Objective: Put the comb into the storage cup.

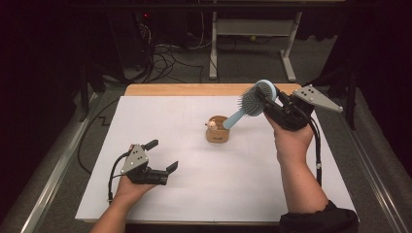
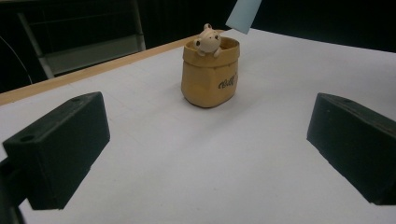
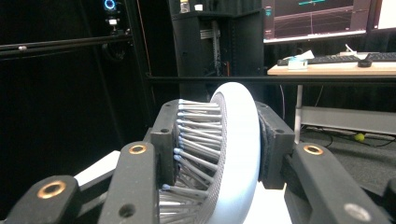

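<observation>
Closest to the high camera, the person's left hand [image 1: 127, 187] rests low on the white table [image 1: 204, 194], holding the left gripper [image 1: 163, 156] near the front-left part of the sheet. Its fingers [image 1: 172, 166] are released, spread wide with nothing between them. From the left gripper view the two black fingers [image 2: 58, 147] stand far apart at either side, and between them, farther off, sits a small tan pot [image 2: 210, 77] with a little animal figure [image 2: 208, 39] peeking over its rim and dark lettering on its side. A pale blue handle tip [image 2: 243, 14] hangs just above the pot's opening in that view.

On the right, the person's right hand [image 1: 291, 141] is raised above the table's far-right area, carrying the right gripper [image 1: 265, 102] with its grey three-cornered plate [image 1: 318, 99] on top. Its fingers are clenched on the head of a light blue hairbrush [image 1: 255, 99]. The brush slants down to the left, and its handle end meets the mouth of the tan pot [image 1: 217, 130] near the middle of the table; whether it touches the rim I cannot tell. In the right gripper view the hairbrush [image 3: 236, 154] head is squeezed between the two black fingers [image 3: 275, 140], bristles facing the left one and the smooth rounded back pressed against the right one.

Beyond the table, a desk with a keyboard [image 3: 322, 58] and monitors [image 3: 313, 18] stands in the dim room.
</observation>
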{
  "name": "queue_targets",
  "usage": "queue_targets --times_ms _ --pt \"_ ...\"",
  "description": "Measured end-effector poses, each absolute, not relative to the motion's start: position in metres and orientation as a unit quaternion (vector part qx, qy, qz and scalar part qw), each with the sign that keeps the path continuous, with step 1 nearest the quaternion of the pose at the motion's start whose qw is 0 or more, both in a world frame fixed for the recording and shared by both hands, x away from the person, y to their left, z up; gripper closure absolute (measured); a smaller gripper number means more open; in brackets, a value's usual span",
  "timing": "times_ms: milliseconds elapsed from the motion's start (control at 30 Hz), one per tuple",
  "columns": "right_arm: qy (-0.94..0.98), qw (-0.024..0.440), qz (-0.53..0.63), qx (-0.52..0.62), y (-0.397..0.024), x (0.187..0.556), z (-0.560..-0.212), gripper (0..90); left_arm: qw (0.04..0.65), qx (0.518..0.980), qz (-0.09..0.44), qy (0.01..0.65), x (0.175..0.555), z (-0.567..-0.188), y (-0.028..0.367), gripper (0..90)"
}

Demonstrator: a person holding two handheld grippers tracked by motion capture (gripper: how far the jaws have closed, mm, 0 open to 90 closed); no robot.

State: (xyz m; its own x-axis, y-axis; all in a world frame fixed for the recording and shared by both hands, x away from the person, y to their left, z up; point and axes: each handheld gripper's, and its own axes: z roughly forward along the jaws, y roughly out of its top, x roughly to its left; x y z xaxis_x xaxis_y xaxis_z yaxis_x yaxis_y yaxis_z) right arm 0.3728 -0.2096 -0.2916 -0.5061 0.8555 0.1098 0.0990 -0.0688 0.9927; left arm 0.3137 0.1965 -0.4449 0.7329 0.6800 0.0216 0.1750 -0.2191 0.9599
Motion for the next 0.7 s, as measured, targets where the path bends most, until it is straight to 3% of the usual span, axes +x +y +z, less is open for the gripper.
queue_targets --times_ms 700 --pt "0.61 0.305 0.613 0.399 -0.197 0.394 -0.298 60.0 0.552 0.754 0.223 0.278 0.313 -0.446 0.194 0.0"
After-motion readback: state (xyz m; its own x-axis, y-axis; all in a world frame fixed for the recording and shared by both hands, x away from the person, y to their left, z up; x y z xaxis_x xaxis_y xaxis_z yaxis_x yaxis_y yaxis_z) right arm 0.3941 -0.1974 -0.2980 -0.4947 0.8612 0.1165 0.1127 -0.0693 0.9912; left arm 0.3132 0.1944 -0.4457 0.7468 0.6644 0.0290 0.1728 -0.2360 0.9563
